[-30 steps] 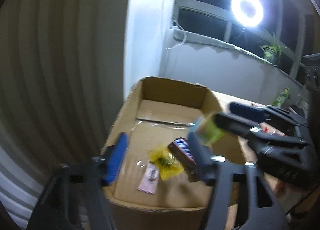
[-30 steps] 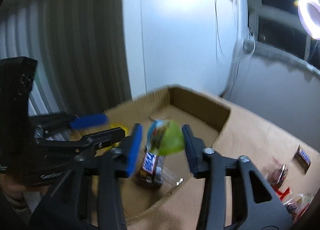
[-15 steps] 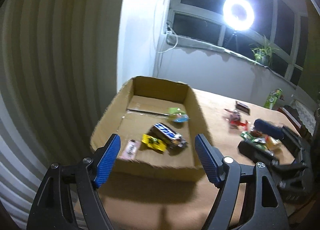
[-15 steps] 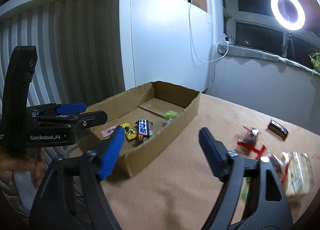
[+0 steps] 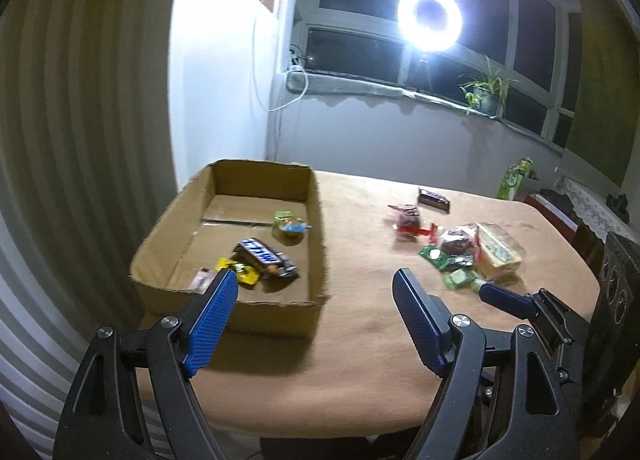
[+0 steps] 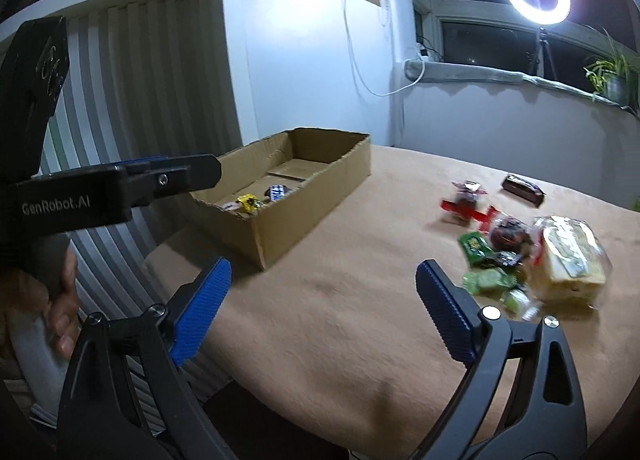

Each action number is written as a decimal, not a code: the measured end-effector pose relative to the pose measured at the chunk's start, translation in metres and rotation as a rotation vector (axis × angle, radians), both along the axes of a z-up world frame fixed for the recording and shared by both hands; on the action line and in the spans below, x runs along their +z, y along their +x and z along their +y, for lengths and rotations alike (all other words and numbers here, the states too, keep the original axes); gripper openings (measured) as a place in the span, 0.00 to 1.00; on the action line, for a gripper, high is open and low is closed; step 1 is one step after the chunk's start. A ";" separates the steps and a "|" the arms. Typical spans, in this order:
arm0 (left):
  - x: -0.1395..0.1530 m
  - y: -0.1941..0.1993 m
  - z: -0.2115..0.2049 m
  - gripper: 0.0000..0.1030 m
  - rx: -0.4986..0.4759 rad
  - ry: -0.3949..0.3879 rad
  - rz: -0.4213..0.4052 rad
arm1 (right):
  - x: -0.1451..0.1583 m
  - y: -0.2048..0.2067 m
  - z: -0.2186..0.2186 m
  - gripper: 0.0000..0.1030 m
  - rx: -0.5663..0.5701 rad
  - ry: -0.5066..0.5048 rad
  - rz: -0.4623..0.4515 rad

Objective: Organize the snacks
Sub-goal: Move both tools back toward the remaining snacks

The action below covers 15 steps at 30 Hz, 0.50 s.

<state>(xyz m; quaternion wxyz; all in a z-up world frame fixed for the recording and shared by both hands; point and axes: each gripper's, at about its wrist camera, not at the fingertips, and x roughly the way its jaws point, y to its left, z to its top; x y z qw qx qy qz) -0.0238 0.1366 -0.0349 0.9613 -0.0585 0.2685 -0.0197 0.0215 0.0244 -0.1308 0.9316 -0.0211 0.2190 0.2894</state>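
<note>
The left tool (image 5: 314,294) hangs low over the near edge of the tan cloth-covered table (image 5: 360,324), its blue-padded fingers (image 5: 210,316) spread wide with nothing between them. The right tool (image 6: 322,292) is likewise wide open and empty above the same cloth, with the loose snacks just beyond its right finger.

Just past the left tool's left finger sits the shallow brown cardboard box (image 5: 316,219), open at the top, near the table's left edge. Four snacks lie on its floor: a small pink sachet (image 5: 201,280) nearest, a yellow crinkled wrapper (image 5: 242,272) beside it, a dark chocolate bar with blue-and-white lettering (image 5: 266,257) touching the yellow wrapper, and farther in, apart from the others, a green and light-blue packet (image 5: 290,223) close to the right wall.

To the right, well apart from the box, loose snacks lie on the cloth. Nearest is a cluster: a clear-wrapped pale yellow block (image 6: 570,260), a dark round sweet in clear wrap (image 6: 510,234), a dark green packet (image 6: 474,246) and pale green wrapped pieces (image 6: 486,282), whose count is unclear because they overlap. Beyond them lies a dark red sweet with red twisted ends (image 6: 466,197), and farthest, alone, a dark brown bar (image 6: 522,187).

At the table's far right edge stands a green carton (image 5: 516,177).
</note>
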 end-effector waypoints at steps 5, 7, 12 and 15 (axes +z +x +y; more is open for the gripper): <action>0.001 0.001 -0.024 0.77 -0.038 0.029 0.018 | -0.002 0.001 -0.017 0.94 -0.024 0.023 0.008; 0.002 0.001 -0.032 0.77 -0.046 0.040 0.021 | -0.004 0.003 -0.025 0.94 -0.032 0.035 0.014; 0.002 0.005 -0.054 0.77 -0.069 0.066 0.037 | -0.010 0.005 -0.046 0.94 -0.048 0.072 0.029; 0.001 0.009 -0.067 0.77 -0.085 0.083 0.050 | -0.013 0.009 -0.057 0.94 -0.059 0.089 0.043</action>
